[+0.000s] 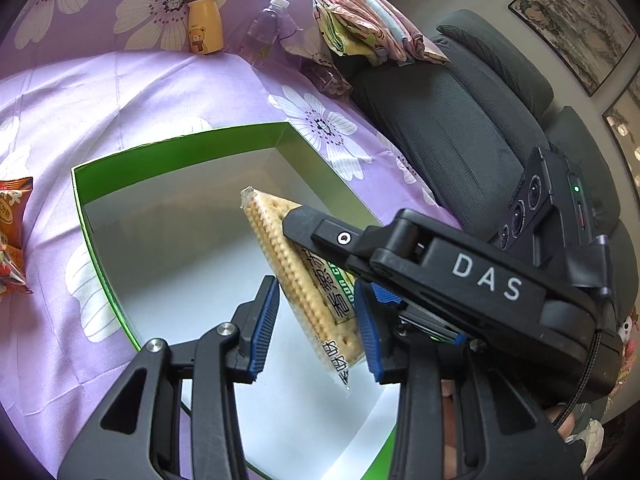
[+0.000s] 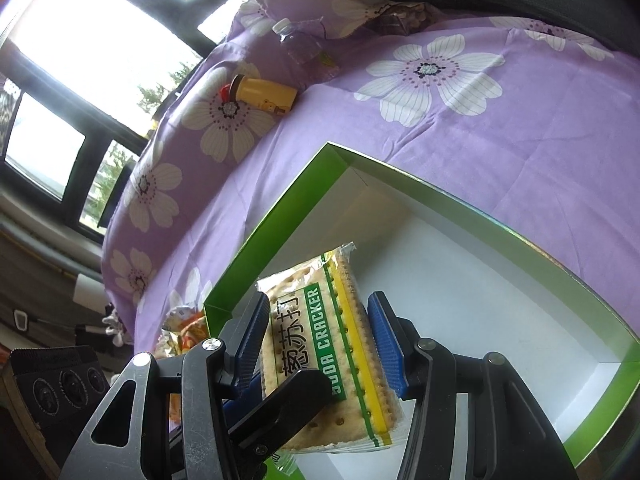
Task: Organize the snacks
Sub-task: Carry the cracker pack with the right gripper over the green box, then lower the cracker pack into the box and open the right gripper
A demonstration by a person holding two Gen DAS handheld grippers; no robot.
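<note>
Both claws are on one item here, the soda cracker packet (image 2: 320,344), and it hangs in the air over the open green box (image 1: 180,140), low in the middle of both views. In the right wrist view the right gripper (image 2: 320,332) has its blue pads (image 2: 384,340) narrowed onto the packet's two side edges, printed face up towards the camera, green and yellow stripe running up the frame. A black finger crosses that printed face from the lower left, and that is the other claw's. Over to the left wrist view: the left gripper (image 1: 316,320) has the same packet between its pads, tilted, cracker edges showing on the left. One pad sits flat on the printed face, the other looks pressed against the back, so a narrow hold across the thickness. The right tool comes in from the right side of this frame, its fingertip on the packet's upper edge. The box shows white and bare inside and rests on the purple flowered cloth (image 1: 160,92). At the left edge, an orange snack bag (image 1: 12,232) lies on the cloth just beside the box. Up top, a yellow bear bottle (image 1: 205,24) and a clear water bottle (image 1: 264,28) stand near each other, well apart from the box, with a grey sofa (image 1: 440,120) to the right.
</note>
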